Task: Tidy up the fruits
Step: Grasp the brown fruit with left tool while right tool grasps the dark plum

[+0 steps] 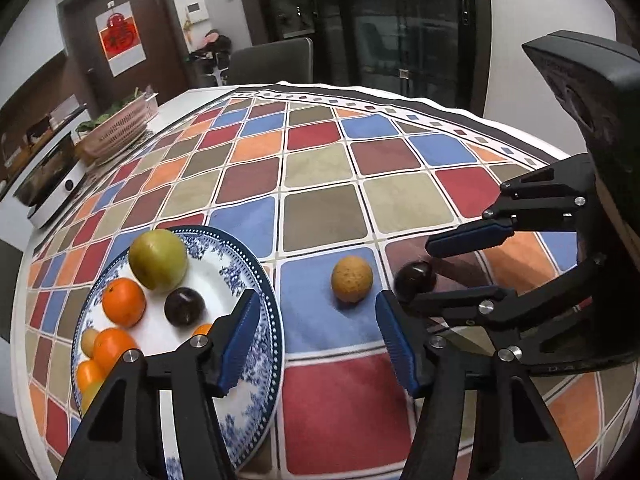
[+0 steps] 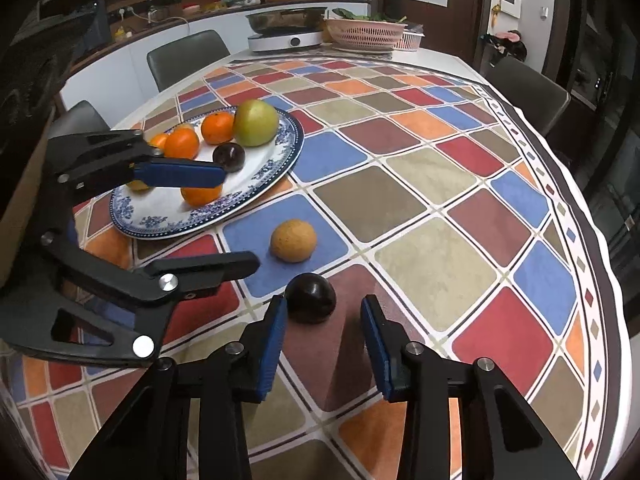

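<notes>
A blue-and-white plate [image 1: 256, 268] [image 2: 280, 168] holds a green fruit [image 1: 158, 260] [image 2: 256, 122], several oranges [image 1: 123, 302] [image 2: 217, 127] and a dark plum [image 1: 184, 306]. On the checked cloth beside it lie a yellow-brown fruit [image 1: 352, 284] [image 2: 294, 240] and a second dark plum [image 1: 414, 278] [image 2: 312, 298]. My left gripper [image 1: 316, 298] [image 2: 240, 218] is open by the plate's rim, the yellow-brown fruit just ahead of its tips. My right gripper [image 2: 324, 302] [image 1: 418, 274] straddles the loose plum at its tips. Its left pad touches the plum; its right pad stands apart.
The two grippers sit close together, fingers almost crossing. At the table's far end stand a pink basket [image 2: 364, 34] of greens and a white cooker [image 2: 286, 40] with a pot. Grey chairs [image 2: 186, 56] ring the table. The cloth's scalloped edge [image 2: 600, 240] runs along the right.
</notes>
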`<state>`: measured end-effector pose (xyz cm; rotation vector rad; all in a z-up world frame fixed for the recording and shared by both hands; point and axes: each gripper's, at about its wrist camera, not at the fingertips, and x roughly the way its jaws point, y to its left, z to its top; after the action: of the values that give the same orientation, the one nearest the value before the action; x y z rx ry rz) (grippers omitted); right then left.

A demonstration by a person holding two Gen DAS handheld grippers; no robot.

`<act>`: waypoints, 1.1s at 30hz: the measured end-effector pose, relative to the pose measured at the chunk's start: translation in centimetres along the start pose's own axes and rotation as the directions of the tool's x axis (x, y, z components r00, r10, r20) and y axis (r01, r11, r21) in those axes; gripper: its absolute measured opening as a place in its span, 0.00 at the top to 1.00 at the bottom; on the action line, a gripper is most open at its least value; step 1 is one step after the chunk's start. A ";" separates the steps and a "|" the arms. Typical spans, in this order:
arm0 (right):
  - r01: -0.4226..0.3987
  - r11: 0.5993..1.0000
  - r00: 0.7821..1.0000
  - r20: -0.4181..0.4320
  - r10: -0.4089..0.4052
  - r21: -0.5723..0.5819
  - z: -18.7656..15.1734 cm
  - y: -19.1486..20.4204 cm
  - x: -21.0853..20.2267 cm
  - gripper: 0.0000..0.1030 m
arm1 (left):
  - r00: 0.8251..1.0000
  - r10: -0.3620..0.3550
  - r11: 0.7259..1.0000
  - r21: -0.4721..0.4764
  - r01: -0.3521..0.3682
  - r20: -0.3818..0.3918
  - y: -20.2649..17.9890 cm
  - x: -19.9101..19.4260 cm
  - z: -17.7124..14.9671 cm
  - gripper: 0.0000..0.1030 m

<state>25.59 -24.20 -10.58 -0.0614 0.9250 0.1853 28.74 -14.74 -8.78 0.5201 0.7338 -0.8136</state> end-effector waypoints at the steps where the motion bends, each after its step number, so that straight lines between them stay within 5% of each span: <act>1: -0.006 1.000 1.000 0.001 0.006 0.001 0.0 0.0 0.1 0.62 | 1.000 -0.005 1.000 0.001 0.005 -0.001 0.1 0.1 0.1 0.44; 7: -0.027 1.000 1.000 0.005 0.027 0.003 0.2 -0.1 0.5 0.74 | 0.999 -0.032 0.999 0.008 0.032 -0.011 0.1 0.9 0.5 0.45; 12: -0.009 0.999 1.000 0.017 0.008 0.045 0.1 -1.2 0.1 0.74 | 0.999 -0.045 0.999 -0.006 0.044 -0.025 -0.3 1.8 1.0 0.47; 22: 0.000 0.995 1.000 0.028 -0.002 0.098 -0.2 -2.3 -0.5 0.74 | 0.995 -0.068 0.996 -0.055 0.064 -0.073 -0.9 3.2 1.4 0.75; 33: -0.020 0.995 0.998 0.061 0.014 0.099 0.1 -1.8 -1.9 0.74 | 0.997 -0.064 0.972 -0.230 0.053 -0.040 -0.4 0.4 0.5 0.75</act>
<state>24.87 -26.22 -9.03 0.0443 0.8739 0.1554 28.83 -15.46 -8.84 0.3119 0.8777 -0.7612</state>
